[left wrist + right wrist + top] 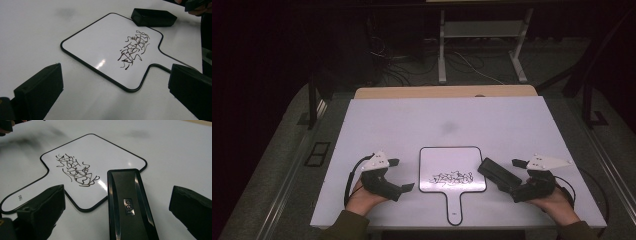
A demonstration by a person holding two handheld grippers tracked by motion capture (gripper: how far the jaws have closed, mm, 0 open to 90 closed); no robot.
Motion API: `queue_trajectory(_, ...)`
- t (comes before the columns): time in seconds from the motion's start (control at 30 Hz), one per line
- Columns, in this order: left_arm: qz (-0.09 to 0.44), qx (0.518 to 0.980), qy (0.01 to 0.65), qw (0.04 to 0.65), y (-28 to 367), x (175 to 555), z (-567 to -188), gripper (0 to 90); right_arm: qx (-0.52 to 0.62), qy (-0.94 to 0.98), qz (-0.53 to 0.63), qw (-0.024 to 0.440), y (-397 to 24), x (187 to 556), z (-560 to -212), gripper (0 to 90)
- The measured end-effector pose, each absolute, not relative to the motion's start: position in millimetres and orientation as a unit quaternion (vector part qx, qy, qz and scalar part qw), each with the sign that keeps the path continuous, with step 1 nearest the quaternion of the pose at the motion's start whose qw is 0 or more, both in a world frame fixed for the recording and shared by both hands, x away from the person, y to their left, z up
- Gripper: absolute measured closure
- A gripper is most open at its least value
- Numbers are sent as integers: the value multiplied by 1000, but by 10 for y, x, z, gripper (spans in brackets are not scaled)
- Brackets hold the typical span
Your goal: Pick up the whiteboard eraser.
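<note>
Both tongs gape, released: right tongs [117, 207] straddle the glossy black rectangular eraser [127, 202], at three o'clock of the scribbled paddle-shaped whiteboard [100, 157]; left tongs [115, 87] empty.

Both handheld grippers are chunky matte black plastic, kind of blocky. The left gripper [396, 174] has a pale grey three-cornered plate on top with little screw dots, plus a black cable looping off its side. The right gripper [508, 175] has the same pale plate and a thin black cable trailing behind. Close up, the jaws are thick squared-off black slabs. The person's wearing olive-brown sleeves [343, 228].
</note>
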State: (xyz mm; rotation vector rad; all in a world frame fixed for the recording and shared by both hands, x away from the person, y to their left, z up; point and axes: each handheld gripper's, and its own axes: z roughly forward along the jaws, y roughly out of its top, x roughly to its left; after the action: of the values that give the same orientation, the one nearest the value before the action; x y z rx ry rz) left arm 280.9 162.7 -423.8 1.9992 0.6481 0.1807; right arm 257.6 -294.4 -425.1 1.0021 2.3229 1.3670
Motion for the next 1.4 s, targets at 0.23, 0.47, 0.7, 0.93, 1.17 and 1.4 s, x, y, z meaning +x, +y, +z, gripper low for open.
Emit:
queue_trajectory(0.23,75,824,267,495,1616,2801,-4245,0,341,803,469,135,-2954,2570,-4239,0)
queue_trajectory(0.47,73,822,270,496,1621,2798,-4242,0,339,803,471,138,-2970,2569,-4203,0)
queue_trajectory(0.7,72,822,268,497,1626,2769,-4245,0,339,800,478,127,-2977,2577,-4160,0)
queue_trajectory(0.93,71,823,269,495,1637,2771,-4253,0,341,800,478,127,-2981,2588,-4158,0)
queue_trajectory(1.17,71,824,269,495,1635,2774,-4259,0,350,798,475,123,-3035,2644,-4152,0)
queue_trajectory(1.4,69,824,269,495,1635,2778,-4271,0,346,804,469,119,-3040,2675,-4138,0)
